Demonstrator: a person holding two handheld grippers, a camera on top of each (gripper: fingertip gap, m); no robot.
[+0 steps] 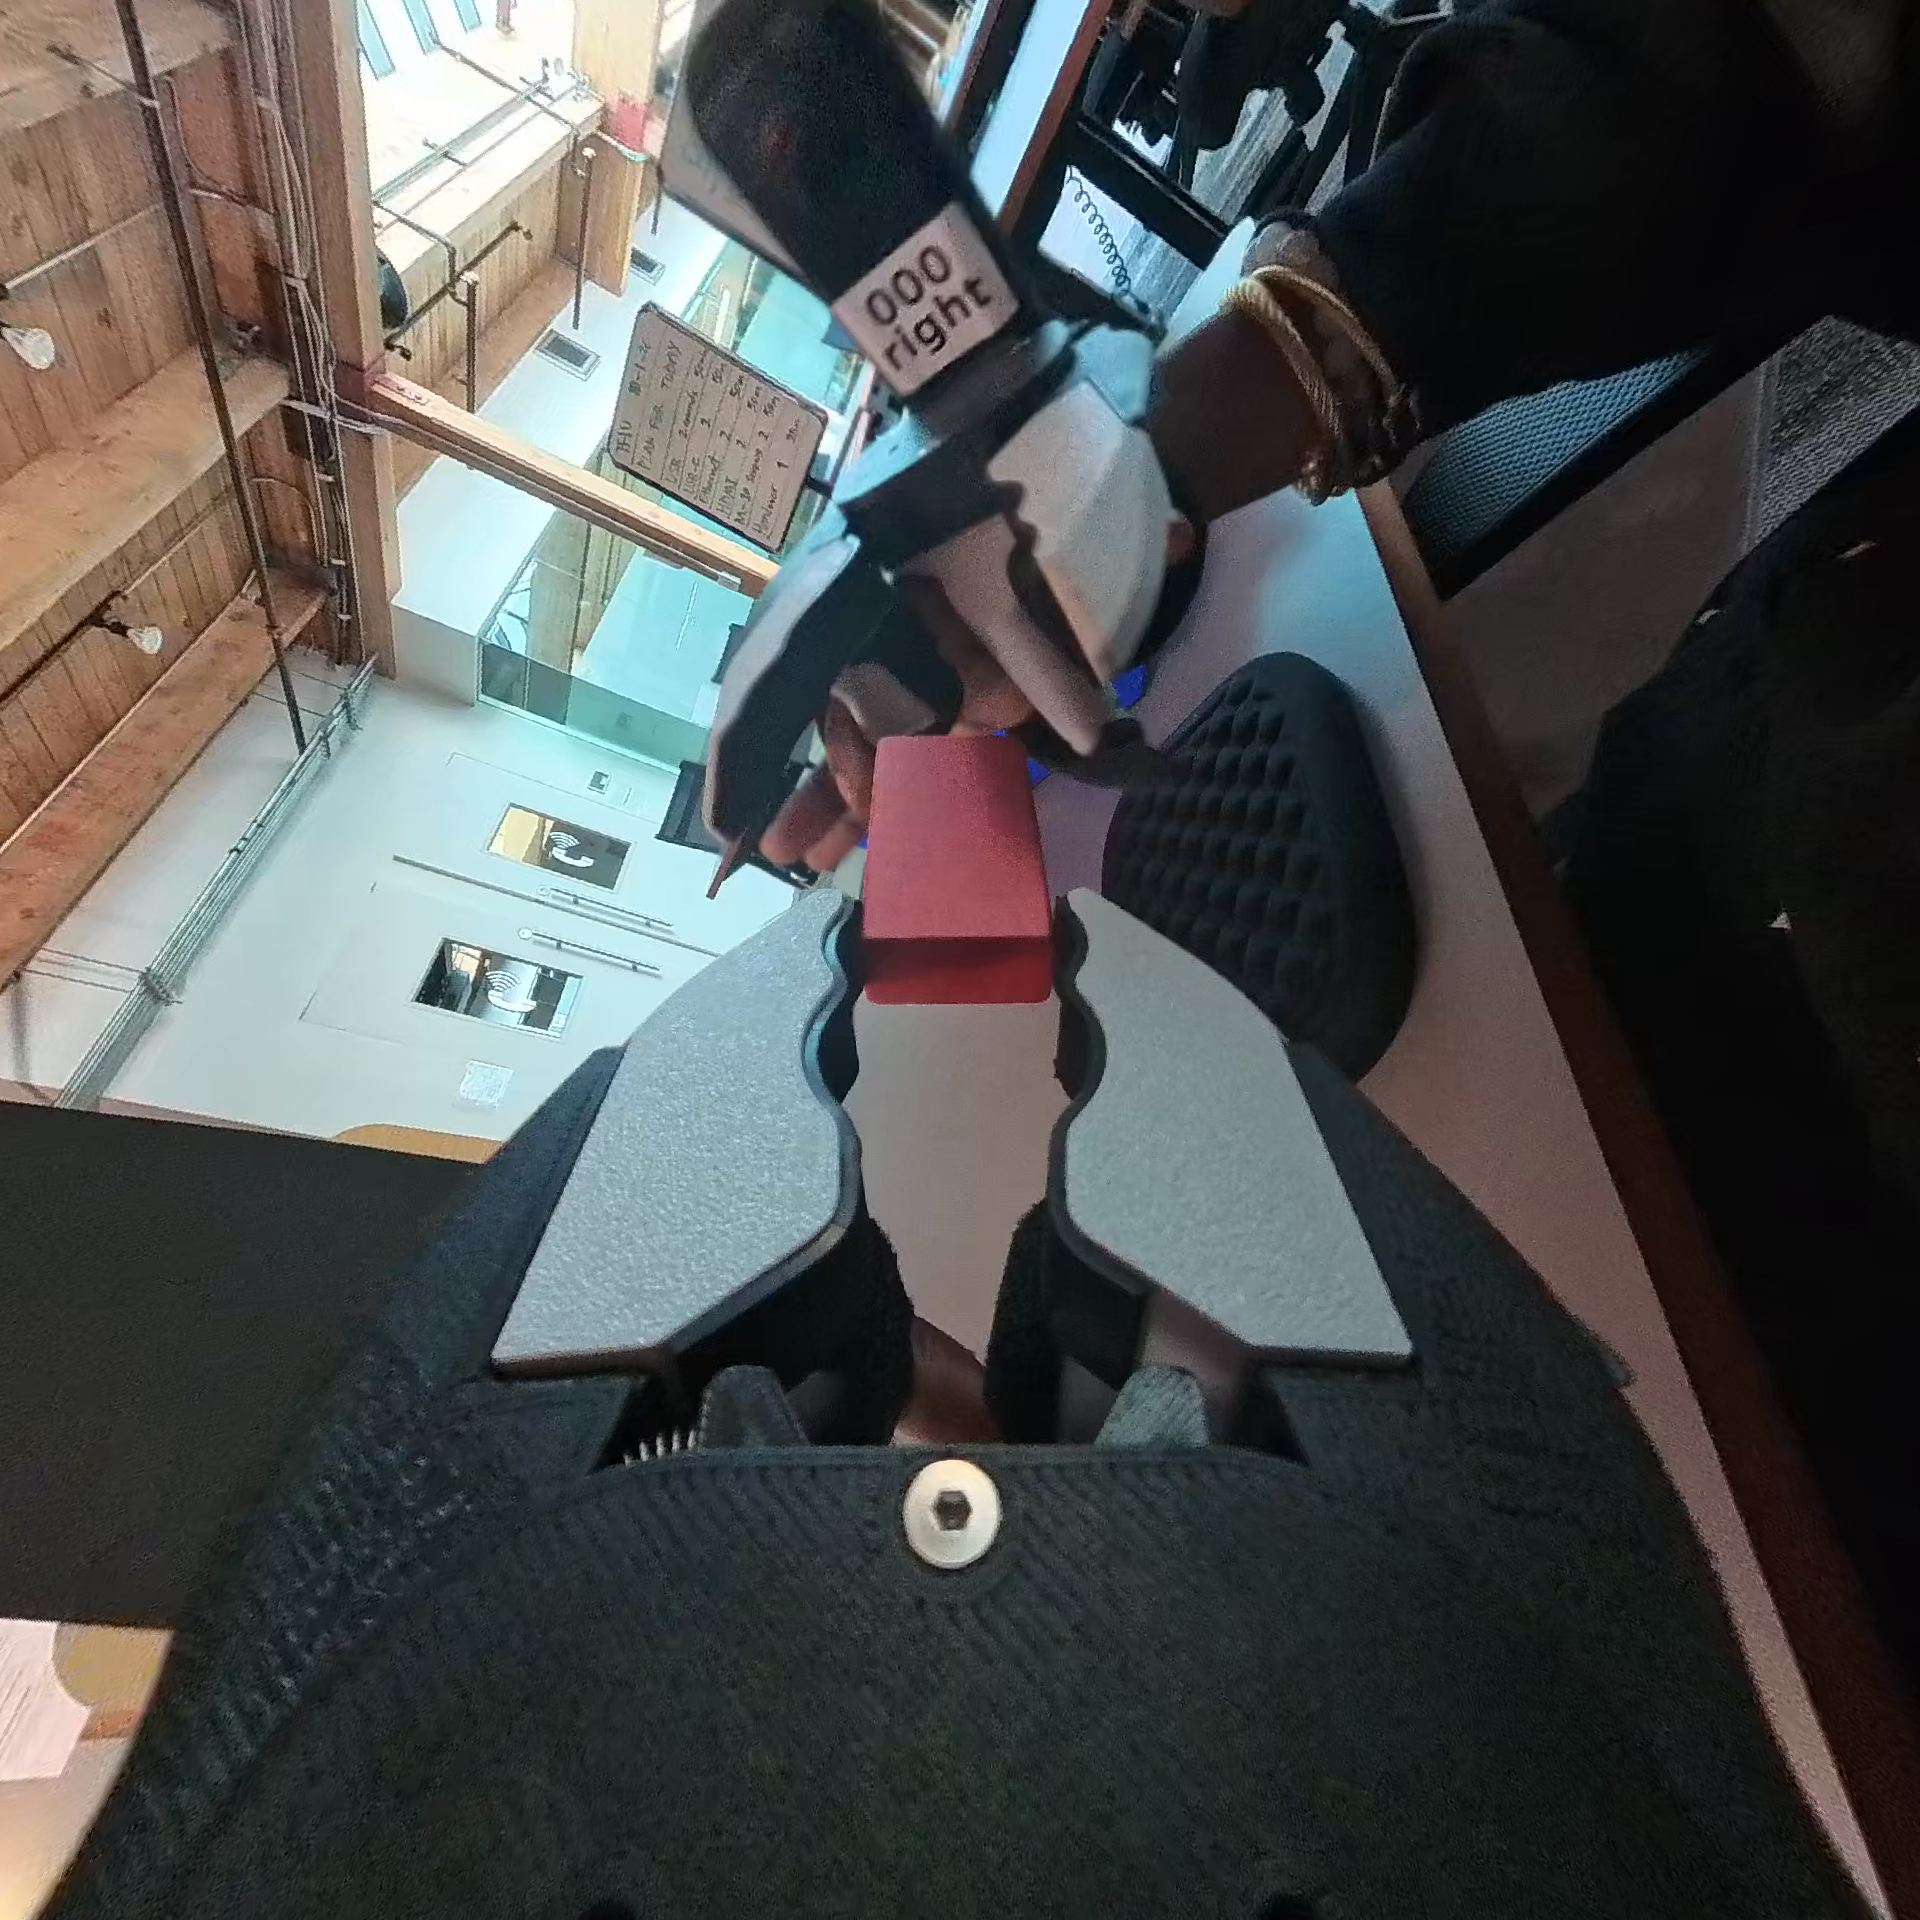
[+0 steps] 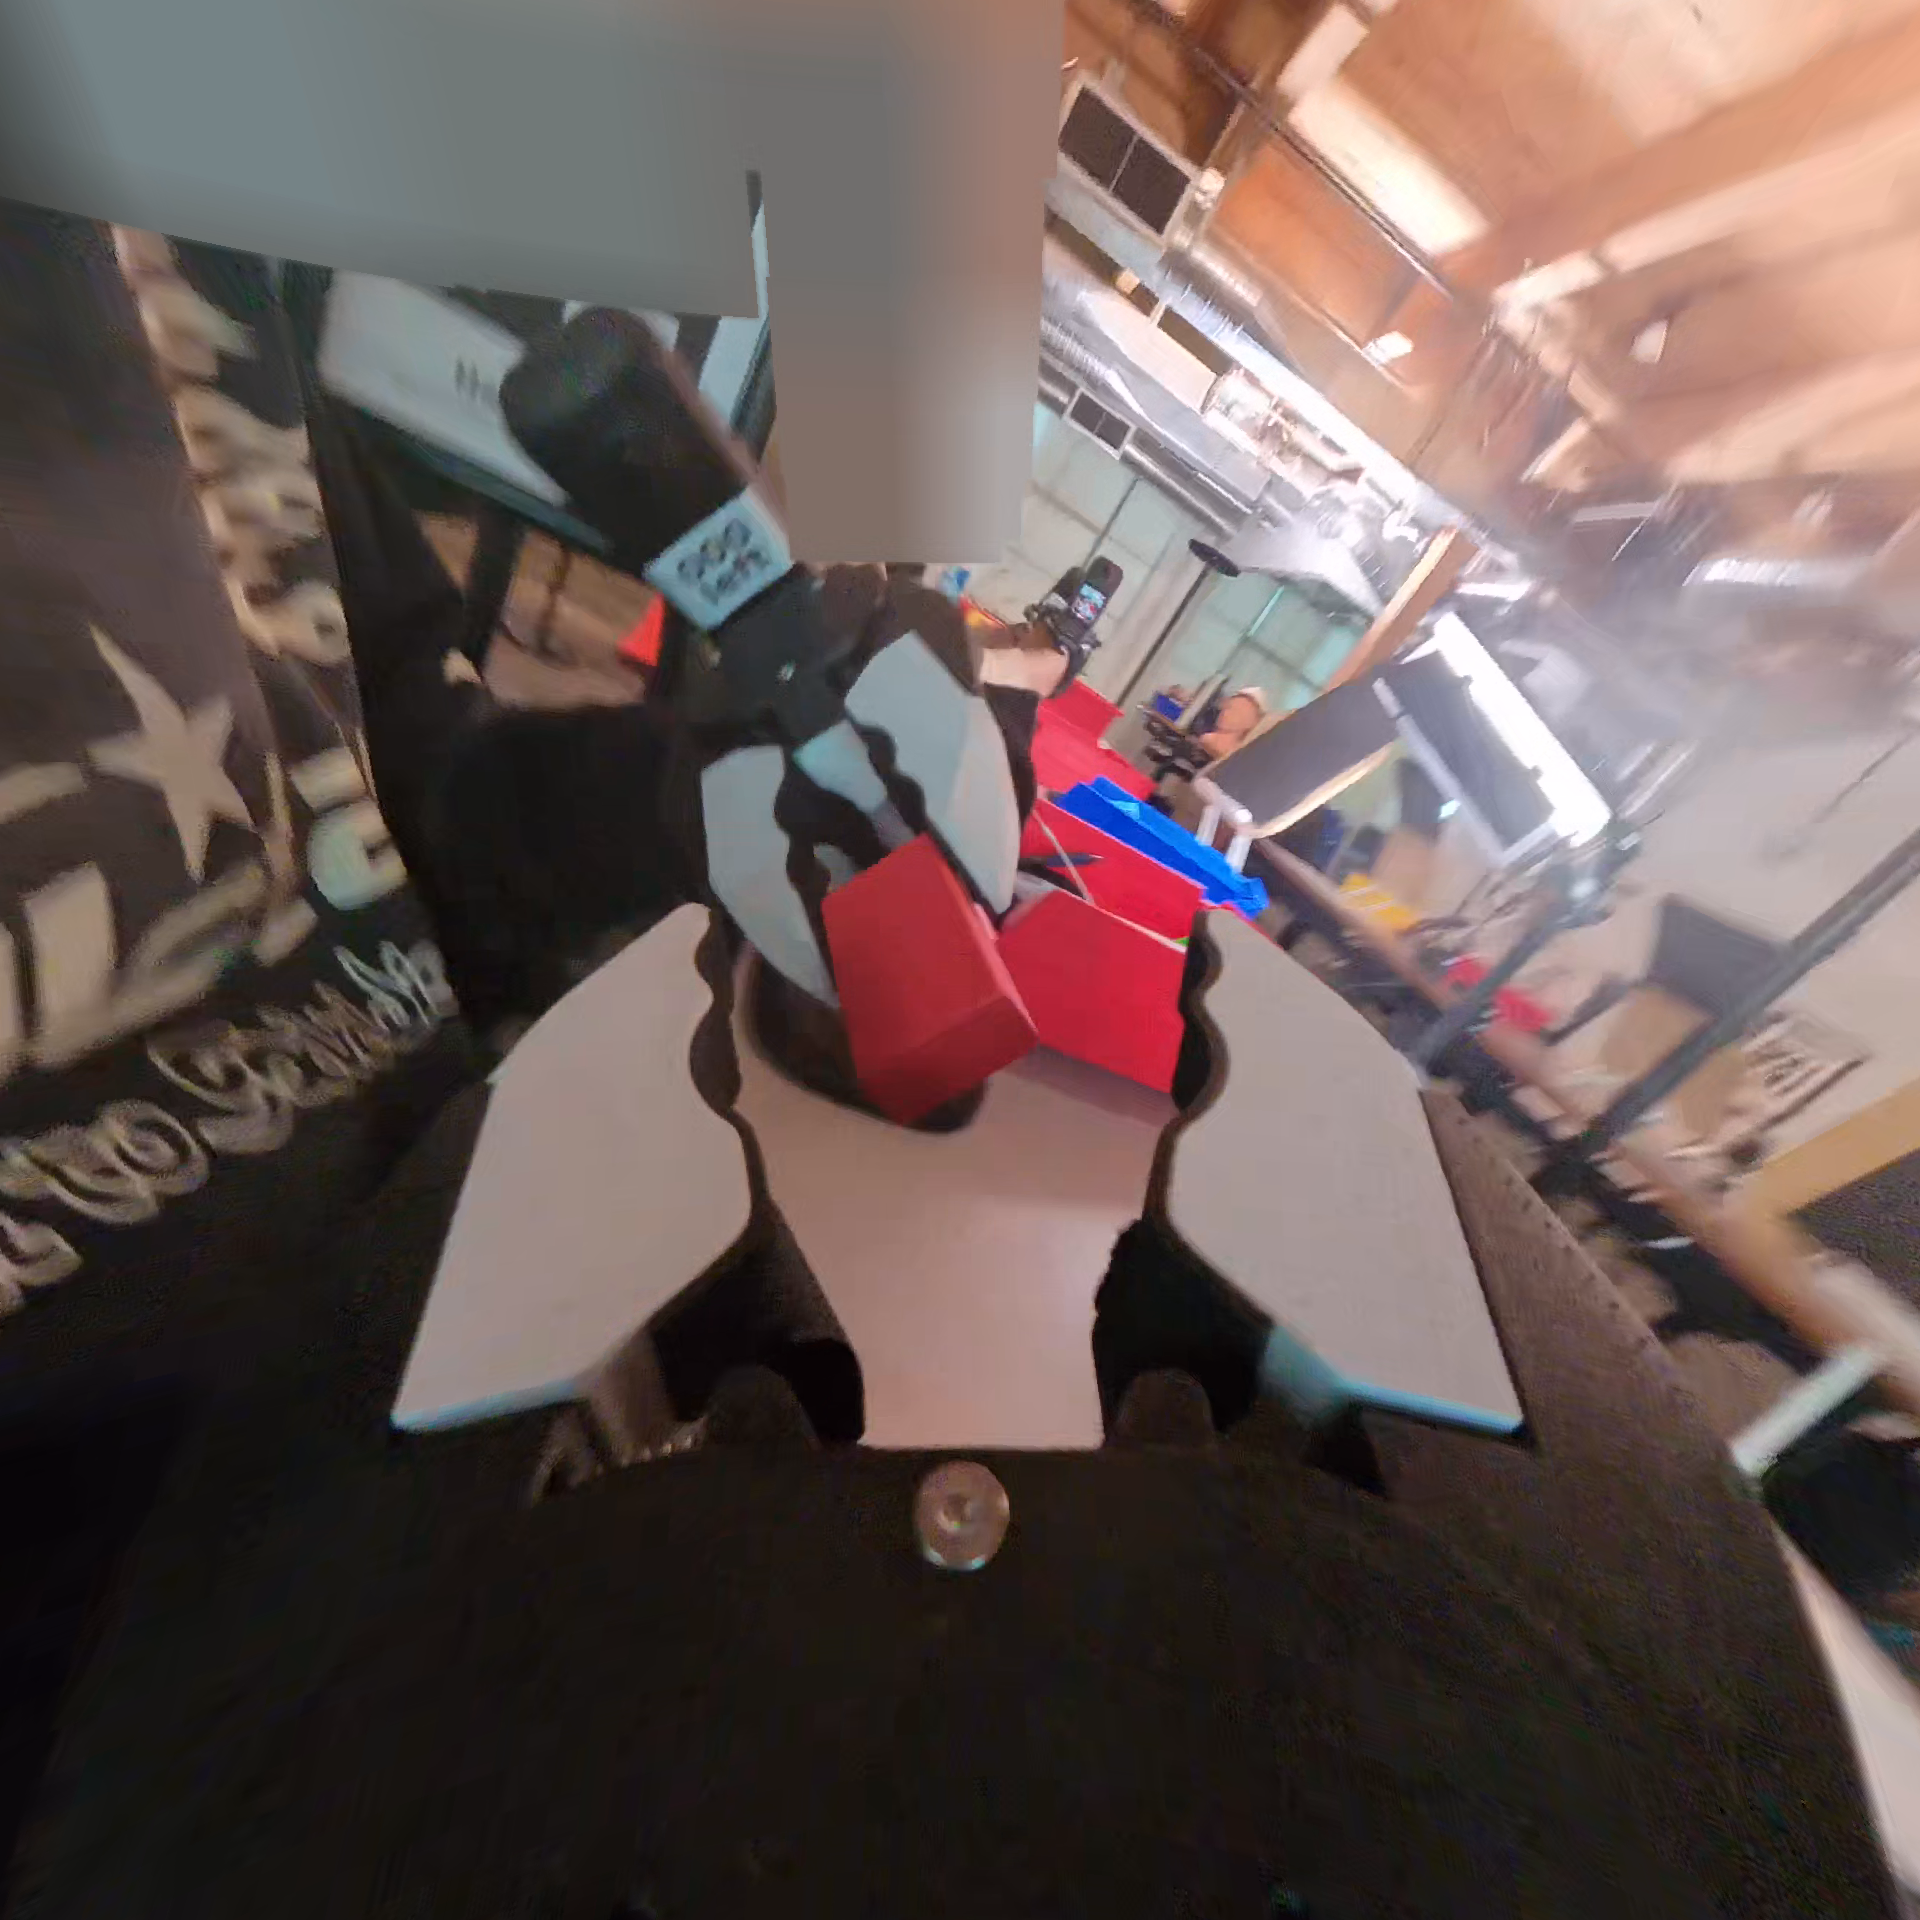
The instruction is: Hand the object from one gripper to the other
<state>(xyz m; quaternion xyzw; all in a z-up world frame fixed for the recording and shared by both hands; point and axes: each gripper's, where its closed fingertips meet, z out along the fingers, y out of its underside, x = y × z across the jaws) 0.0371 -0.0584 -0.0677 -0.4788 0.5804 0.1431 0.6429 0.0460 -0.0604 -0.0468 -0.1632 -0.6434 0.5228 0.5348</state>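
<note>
A red rectangular block (image 1: 951, 852) sits between the fingertips of my left gripper (image 1: 951, 925), which is shut on its near end. The block points away toward my right gripper (image 1: 904, 774), held by a hand and standing open just past the block's far end. In the right wrist view my right gripper (image 2: 951, 935) is wide open and empty. Ahead of it the left gripper (image 2: 909, 935) holds the red block (image 2: 925, 997) tilted above the table.
A white table (image 1: 1455, 1039) lies under both grippers, with a black dimpled cushion (image 1: 1268, 852) on it. A red bin (image 2: 1101, 987) and blue bins (image 2: 1143, 821) stand behind the block. A dark sleeve with bracelets (image 1: 1309, 374) is at the upper right.
</note>
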